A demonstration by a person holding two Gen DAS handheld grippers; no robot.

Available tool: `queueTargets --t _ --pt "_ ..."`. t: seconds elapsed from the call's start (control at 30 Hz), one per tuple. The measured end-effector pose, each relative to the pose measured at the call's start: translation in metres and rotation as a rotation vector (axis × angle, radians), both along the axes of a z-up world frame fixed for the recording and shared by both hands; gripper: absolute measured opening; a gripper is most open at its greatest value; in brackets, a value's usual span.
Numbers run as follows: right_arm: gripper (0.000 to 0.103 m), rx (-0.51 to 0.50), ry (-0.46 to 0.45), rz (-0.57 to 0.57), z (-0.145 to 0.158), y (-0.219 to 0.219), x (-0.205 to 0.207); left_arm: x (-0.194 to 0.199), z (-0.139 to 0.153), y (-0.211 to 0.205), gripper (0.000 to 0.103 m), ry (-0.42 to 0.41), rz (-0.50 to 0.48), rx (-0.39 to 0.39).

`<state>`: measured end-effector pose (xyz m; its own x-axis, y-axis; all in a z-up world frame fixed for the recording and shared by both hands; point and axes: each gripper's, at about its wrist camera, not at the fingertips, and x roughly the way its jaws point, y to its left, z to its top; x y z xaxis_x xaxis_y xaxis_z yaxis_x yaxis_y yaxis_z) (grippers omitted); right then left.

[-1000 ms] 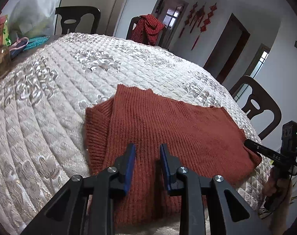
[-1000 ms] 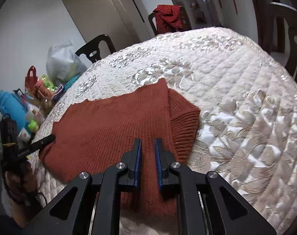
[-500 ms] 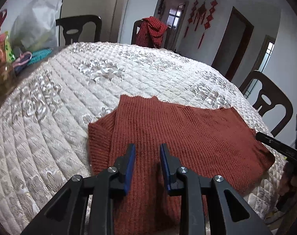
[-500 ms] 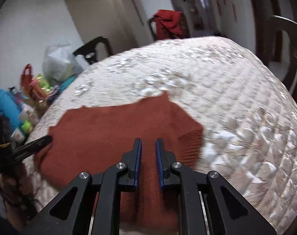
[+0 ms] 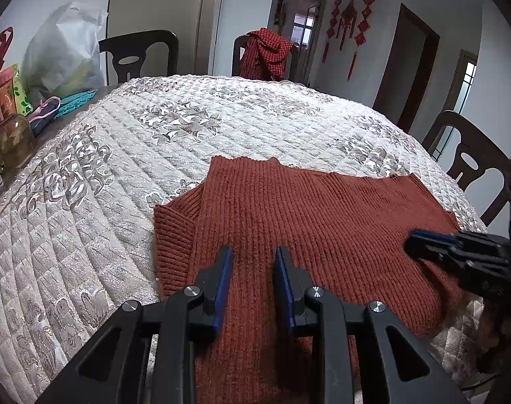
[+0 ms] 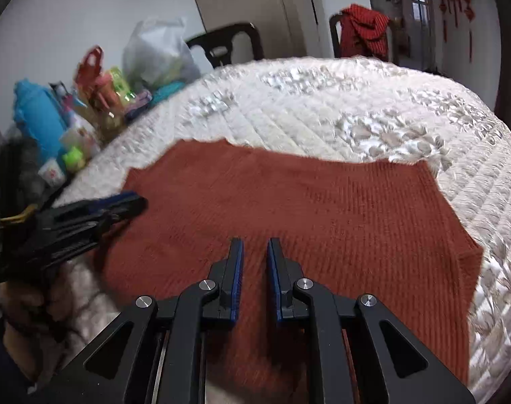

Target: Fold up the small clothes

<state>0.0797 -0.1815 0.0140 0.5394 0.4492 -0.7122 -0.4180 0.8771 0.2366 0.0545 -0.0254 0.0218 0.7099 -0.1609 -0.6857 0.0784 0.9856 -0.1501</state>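
Observation:
A rust-red knitted sweater [image 5: 305,219] lies flat on the quilted cream table cover [image 5: 120,168], near the front edge, with one ribbed part folded in at its left side. My left gripper [image 5: 253,252] hovers over the sweater's near left part, jaws apart, empty. My right gripper [image 6: 254,245] hovers over the sweater [image 6: 305,208], jaws slightly apart, empty. The right gripper also shows in the left wrist view [image 5: 413,244], over the sweater's right edge. The left gripper shows in the right wrist view [image 6: 134,202], at the sweater's left edge.
Bags, a jar and bottles crowd the table's left side [image 5: 16,107], also in the right wrist view [image 6: 70,124]. Dark wooden chairs stand around the table [image 5: 470,161]; one at the back holds a red checked cloth [image 5: 265,54].
Both grippers have moved in over the sweater and closer to each other. The right gripper's jaws have opened a little. The sweater has not moved.

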Motion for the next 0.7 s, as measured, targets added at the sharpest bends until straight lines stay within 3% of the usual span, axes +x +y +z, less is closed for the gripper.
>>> queueTargets --t 0.13,0.7 --pt "0.015 -0.003 -0.011 -0.010 0.004 0.001 0.006 0.000 0.000 0.001 0.029 0.000 0.000 -0.008" --pt "0.015 -0.010 -0.058 0.080 -0.001 0.008 -0.051 -0.001 -0.001 -0.001 0.030 -0.002 0.001 -0.002"
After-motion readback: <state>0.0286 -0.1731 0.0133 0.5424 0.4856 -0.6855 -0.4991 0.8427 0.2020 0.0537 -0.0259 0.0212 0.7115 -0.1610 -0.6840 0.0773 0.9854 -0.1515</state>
